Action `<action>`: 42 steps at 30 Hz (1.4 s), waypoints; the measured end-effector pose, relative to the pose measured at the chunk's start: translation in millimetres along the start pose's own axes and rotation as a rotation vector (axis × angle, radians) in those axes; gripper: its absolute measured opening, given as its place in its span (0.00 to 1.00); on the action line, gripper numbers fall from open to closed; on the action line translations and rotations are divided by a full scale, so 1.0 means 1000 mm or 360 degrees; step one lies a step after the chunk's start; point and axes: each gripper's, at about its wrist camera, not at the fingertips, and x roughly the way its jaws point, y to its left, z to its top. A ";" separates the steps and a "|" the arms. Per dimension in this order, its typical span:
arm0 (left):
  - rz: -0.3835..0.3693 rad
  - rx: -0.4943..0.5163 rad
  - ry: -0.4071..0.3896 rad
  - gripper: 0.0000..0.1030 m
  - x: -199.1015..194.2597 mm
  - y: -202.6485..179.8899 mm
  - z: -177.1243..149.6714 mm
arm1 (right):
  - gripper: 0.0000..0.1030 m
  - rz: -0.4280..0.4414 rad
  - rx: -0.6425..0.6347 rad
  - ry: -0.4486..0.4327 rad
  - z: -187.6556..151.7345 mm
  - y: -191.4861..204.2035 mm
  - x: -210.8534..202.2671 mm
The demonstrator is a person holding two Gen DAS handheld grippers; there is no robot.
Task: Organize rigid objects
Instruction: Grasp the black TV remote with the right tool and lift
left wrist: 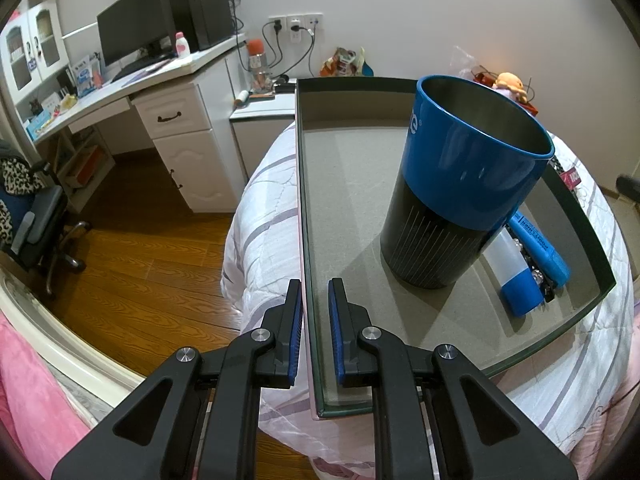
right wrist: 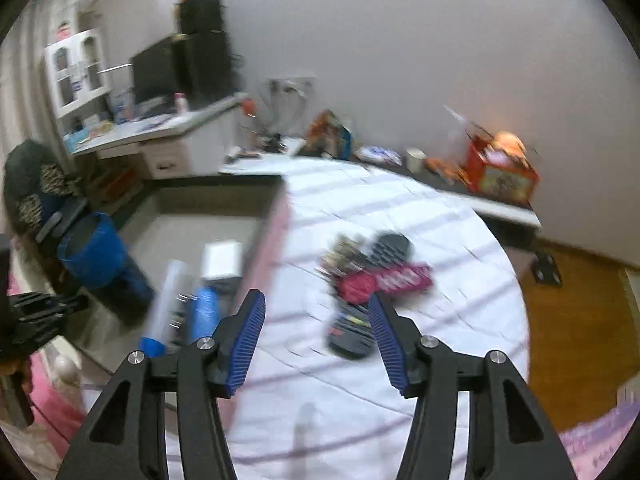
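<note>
Cardboard tray (left wrist: 400, 168) wall pinched by left gripper (left wrist: 316, 320); right gripper (right wrist: 316, 336) spread, ribbed blue pads (right wrist: 246, 344) empty.

A tray (left wrist: 308, 216) lies on the bed (left wrist: 256, 216), with a cup (left wrist: 460, 184) standing upright inside it and a marker (left wrist: 540, 244) and a small bottle (left wrist: 512, 276) lying between the cup and the tray's far wall. Beyond that wall, a loose pile of objects (right wrist: 372, 280) rests on the bed's cover, well apart from the tray

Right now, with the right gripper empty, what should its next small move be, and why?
Probably carry the right gripper forward over the pile of items on the bedspread and close on one: its jaws stand open and empty, while the left gripper clamps the box wall.
</note>
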 end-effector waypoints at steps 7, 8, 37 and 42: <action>0.0006 0.0006 0.0004 0.11 -0.002 0.003 -0.002 | 0.54 -0.0036 0.0075 0.0141 -0.021 -0.020 0.043; 0.0007 0.0005 0.0005 0.11 -0.002 0.003 -0.002 | 0.54 -0.0030 0.0070 0.0139 -0.022 -0.019 0.049; 0.0005 0.0005 0.0002 0.11 -0.002 0.003 -0.002 | 0.46 -0.0041 -0.0084 0.0382 -0.071 -0.035 0.026; 0.0006 0.0003 0.0003 0.11 -0.001 0.003 -0.002 | 0.46 0.0007 -0.0064 0.0363 -0.079 -0.032 0.015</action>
